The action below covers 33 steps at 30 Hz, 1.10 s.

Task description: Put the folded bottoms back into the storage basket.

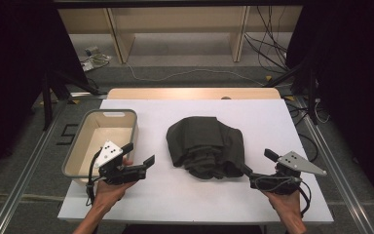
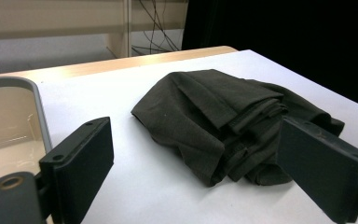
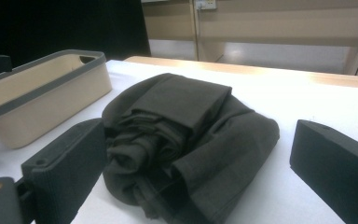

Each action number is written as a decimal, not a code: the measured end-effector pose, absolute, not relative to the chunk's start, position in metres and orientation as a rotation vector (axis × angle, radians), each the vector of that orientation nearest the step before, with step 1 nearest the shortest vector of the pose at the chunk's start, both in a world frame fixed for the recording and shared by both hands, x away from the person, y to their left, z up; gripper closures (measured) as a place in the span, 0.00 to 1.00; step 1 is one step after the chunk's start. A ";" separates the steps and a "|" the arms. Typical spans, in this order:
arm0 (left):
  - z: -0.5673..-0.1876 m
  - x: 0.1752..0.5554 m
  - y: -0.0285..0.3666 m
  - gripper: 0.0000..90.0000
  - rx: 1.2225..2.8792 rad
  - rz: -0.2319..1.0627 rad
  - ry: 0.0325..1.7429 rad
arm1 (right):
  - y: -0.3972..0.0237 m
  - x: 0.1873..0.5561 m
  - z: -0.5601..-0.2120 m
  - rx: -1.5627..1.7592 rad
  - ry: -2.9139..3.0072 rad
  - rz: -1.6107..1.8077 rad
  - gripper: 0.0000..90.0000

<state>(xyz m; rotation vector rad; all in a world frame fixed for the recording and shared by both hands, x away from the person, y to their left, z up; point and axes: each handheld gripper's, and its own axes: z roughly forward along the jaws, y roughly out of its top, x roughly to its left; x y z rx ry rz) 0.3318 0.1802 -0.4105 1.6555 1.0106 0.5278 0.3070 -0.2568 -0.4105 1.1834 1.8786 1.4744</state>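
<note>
At nine o'clock the beige bin point(image 1: 80, 146) is waiting beside the left gripper point(image 1: 139, 156), its jaws spread and empty. The dark folded cloth point(image 1: 204, 146) is lying mid-table. The right gripper point(image 1: 258, 163), also spread, is nearing its four o'clock edge; pinching both sides together should keep it folded.

High view: fixed above person's side, facing forward and down over whole bench point(image 1: 272, 122).
Left gripper view: low, close, looks along own jaws at dark cloth point(image 2: 223, 121) ahead; tub point(image 2: 32, 98) rim beside one jaw.
Right gripper view: low, close, facing cloth from opposite side, tub beyond.
Shared: cloth, tub, bench top.
</note>
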 end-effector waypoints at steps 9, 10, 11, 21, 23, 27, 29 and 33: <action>-0.410 0.355 0.170 0.12 1.655 0.432 1.099 | -0.259 0.324 -0.401 1.193 1.910 1.429 0.03; -0.410 0.359 0.169 0.12 1.659 0.416 1.114 | -0.260 0.326 -0.400 1.199 1.908 1.428 0.03; -0.410 0.362 0.167 0.13 1.668 0.408 1.133 | -0.261 0.329 -0.399 1.208 1.910 1.429 0.03; -0.415 0.398 0.149 0.15 1.735 0.374 1.259 | -0.260 0.366 -0.401 1.320 2.014 1.394 0.02; -0.416 0.406 0.146 0.15 1.724 0.343 1.282 | -0.258 0.374 -0.403 1.330 2.033 1.364 0.02; -0.419 0.422 0.138 0.15 1.730 0.289 1.336 | -0.256 0.391 -0.406 1.379 2.048 1.337 0.01; -0.422 0.430 0.135 0.15 1.736 0.259 1.361 | -0.255 0.400 -0.408 1.415 2.058 1.322 0.01; -0.429 0.443 0.128 0.15 1.775 0.221 1.409 | -0.255 0.418 -0.414 1.487 2.085 1.271 0.01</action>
